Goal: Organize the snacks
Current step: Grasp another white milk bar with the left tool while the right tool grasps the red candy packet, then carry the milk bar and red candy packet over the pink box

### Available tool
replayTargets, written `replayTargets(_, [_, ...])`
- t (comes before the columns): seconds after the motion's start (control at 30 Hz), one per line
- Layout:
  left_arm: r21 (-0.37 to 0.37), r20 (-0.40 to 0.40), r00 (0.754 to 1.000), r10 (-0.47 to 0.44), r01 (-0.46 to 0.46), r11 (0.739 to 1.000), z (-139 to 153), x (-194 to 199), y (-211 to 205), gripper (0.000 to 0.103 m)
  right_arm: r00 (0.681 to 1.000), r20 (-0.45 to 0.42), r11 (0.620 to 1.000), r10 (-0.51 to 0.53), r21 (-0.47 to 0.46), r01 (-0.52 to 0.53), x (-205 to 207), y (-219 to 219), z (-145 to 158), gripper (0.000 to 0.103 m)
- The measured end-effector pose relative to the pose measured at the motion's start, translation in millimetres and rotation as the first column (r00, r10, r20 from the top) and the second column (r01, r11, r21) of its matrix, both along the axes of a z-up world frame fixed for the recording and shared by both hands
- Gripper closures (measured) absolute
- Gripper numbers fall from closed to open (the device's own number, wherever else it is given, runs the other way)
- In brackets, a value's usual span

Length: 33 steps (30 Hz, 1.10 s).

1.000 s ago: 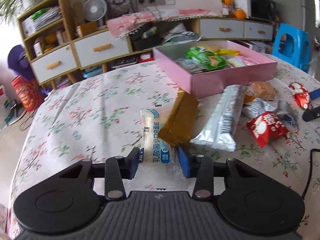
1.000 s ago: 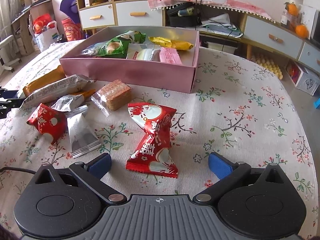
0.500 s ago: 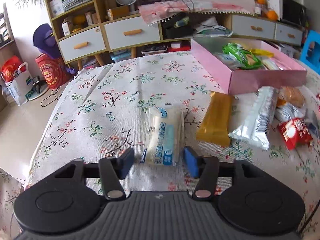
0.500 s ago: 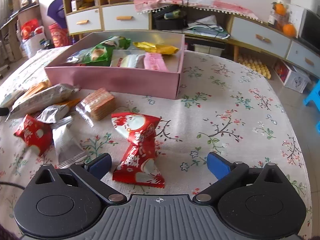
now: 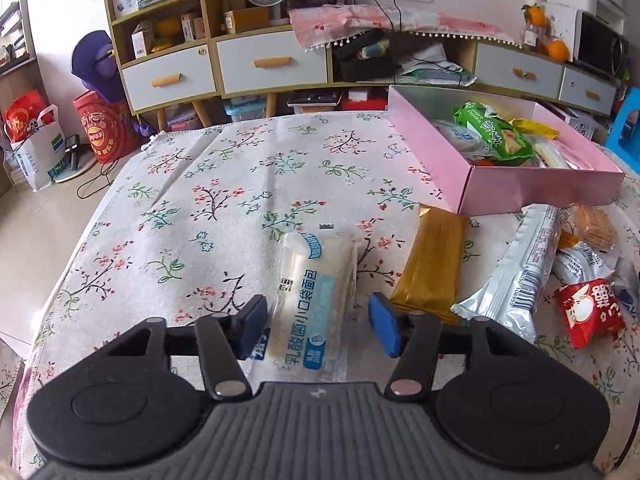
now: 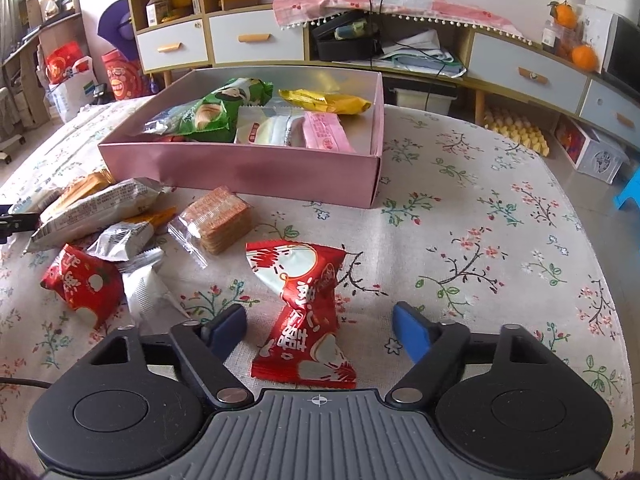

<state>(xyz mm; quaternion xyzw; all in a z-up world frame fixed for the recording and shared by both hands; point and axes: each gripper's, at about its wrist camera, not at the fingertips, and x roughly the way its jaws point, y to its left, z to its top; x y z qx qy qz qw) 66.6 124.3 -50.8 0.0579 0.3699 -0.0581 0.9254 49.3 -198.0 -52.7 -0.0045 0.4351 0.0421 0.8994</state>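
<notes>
On floral worktop [image 5: 192,216], near edge: left claw [image 5: 318,326] closing astride white bread packet [image 5: 316,280], long axis running near-to-far. Right claw [image 6: 318,330] closing around red candy bag [image 6: 306,308], pads not touching. Pink box [image 6: 240,168] beyond.

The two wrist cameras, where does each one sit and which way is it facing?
Left wrist: on the left gripper, looking down along its closing fingers at a white bread pack lying between them.
Right wrist: on the right gripper, looking down along its closing fingers at a red candy pack lying between them.
Shared: pink box, floral tablecloth, silver pack.
</notes>
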Motion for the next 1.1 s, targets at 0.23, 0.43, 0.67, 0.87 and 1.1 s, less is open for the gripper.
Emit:
replayTargets(0.23, [-0.024, -0.047, 0.998, 0.030, -0.031, 0.999, 3.6, 3.9, -2.6, 0.061, 0.999, 0.002, 0.999, -0.044, 0.019, 0.044, 1.5, -6.0, 4.6, 0.066])
replayTargets(0.43, [-0.064, -0.081, 0.995, 0.054, -0.059, 0.996, 6.6, 8.0, -1.1, 0.071, 0.997, -0.017, 0.996, -0.080, 0.046, 0.081, 4.3, -11.9, 7.7, 0.075])
replayTargets(0.67, [-0.166, -0.141, 0.985, 0.099, -0.122, 0.979, 11.7, 14.1, 3.8, 0.073, 0.993, -0.041, 0.988, -0.110, 0.101, 0.113, 8.8, -16.6, 13.9, 0.075])
replayTargets(0.87, [-0.302, -0.200, 0.969, 0.145, -0.201, 0.932, 17.4, 19.3, 13.9, 0.074, 0.984, -0.094, 0.974, -0.153, 0.156, 0.167, 15.4, -22.2, 19.4, 0.075])
replayTargets(1.1, [-0.353, -0.181, 0.972, 0.153, -0.209, 0.912, 32.7, 23.2, 7.3, 0.075, 0.973, -0.125, 0.950, -0.193, 0.224, 0.217, 24.6, -25.8, 30.5, 0.075])
